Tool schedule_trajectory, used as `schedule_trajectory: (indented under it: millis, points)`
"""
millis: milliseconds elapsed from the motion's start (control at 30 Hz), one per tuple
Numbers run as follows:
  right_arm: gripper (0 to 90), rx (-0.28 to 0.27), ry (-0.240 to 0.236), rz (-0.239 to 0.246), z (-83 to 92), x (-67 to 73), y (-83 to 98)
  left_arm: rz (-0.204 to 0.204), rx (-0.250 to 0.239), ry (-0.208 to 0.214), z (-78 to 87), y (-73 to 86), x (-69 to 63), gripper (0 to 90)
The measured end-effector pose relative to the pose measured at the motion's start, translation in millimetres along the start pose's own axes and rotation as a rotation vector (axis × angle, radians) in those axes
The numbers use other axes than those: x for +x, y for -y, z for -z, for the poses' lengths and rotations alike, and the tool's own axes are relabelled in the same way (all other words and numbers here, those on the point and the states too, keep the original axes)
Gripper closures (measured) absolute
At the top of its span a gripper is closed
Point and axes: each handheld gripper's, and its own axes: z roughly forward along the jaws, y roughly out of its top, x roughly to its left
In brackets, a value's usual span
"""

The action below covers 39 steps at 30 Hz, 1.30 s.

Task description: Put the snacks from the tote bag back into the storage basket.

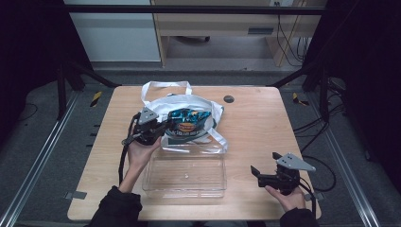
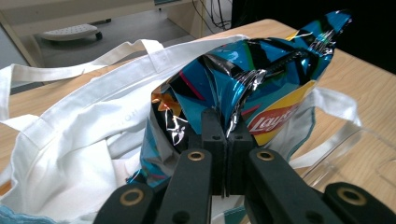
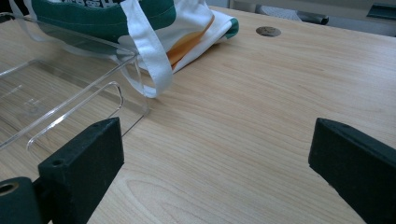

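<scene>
Chip bag [image 2: 252,79] lies half in white tote bag [image 2: 70,154], mid table [image 1: 250,118]. L gripper [image 2: 227,135] clenched on chip bag's foil. Clear tray [image 1: 184,175] just in front of tote. R gripper [image 1: 265,174] released, right of tray, nothing between jaws.

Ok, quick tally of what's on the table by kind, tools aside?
Chip bags: 1, the blue chip bag, sticking out of the tote
Tote bags: 1, the white tote bag
Clear plastic trays: 1, the clear tray, in front of the tote
Total: 3
</scene>
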Motion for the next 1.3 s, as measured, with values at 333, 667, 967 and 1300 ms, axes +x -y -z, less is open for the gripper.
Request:
schedule_trajectory:
  millis: [333,667,967,1300]
  points:
    - [3.7,0.000,0.000,0.003,-0.4,0.0,0.0,0.043,-0.078,0.004,16.5,-8.9,-2.2,89.7]
    - [3.8,0.000,-0.001,0.000,0.0,0.2,0.0,0.055,-0.157,0.014,33.8,-23.8,-7.6,89.8]
    - [3.8,0.000,-0.003,-0.001,0.0,0.4,-0.2,0.076,-0.214,0.031,52.3,-38.0,-12.7,89.8]
    - [3.8,-0.002,-0.002,0.002,0.0,0.6,-0.2,0.085,-0.263,0.059,72.4,-48.3,-19.4,89.9]
